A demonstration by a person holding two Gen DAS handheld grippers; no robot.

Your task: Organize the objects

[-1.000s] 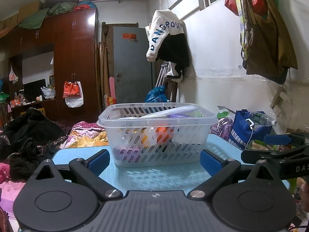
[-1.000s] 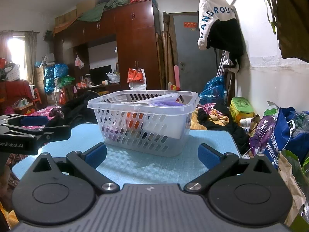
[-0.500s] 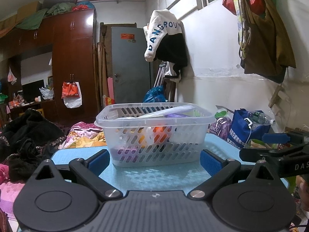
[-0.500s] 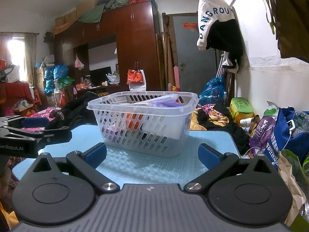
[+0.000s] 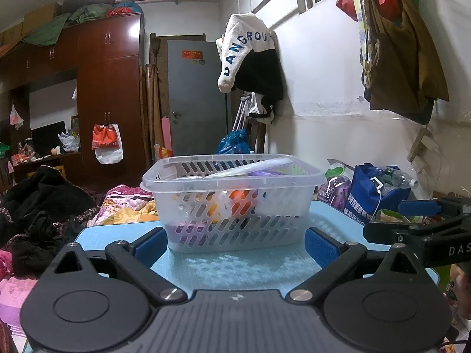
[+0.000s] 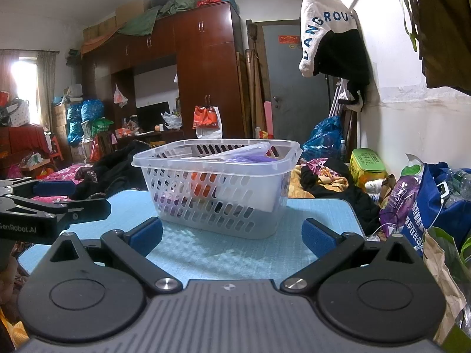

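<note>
A clear slotted plastic basket (image 5: pixel 235 206) stands on the light blue table (image 5: pixel 235 267); it also shows in the right wrist view (image 6: pixel 217 194). Inside it lie several things: an orange item (image 5: pixel 240 195), something purple (image 5: pixel 188 231) and a clear wrapped packet (image 5: pixel 253 166) across the top. My left gripper (image 5: pixel 235 242) is open and empty, its blue pads just short of the basket's near wall. My right gripper (image 6: pixel 232 234) is open and empty, also just short of the basket. Each gripper shows at the edge of the other's view.
Bags (image 5: pixel 374 194) sit to the right of the table by the white wall. Dark clothes and bedding (image 5: pixel 44 214) lie to the left. A wardrobe (image 5: pixel 109 100) and grey door (image 5: pixel 197 97) stand behind. Clothes hang from a rail (image 5: pixel 250 53).
Both grippers stay open. The left wrist view has drifted slightly, so the basket sits a touch lower left; the right view is almost unchanged.
</note>
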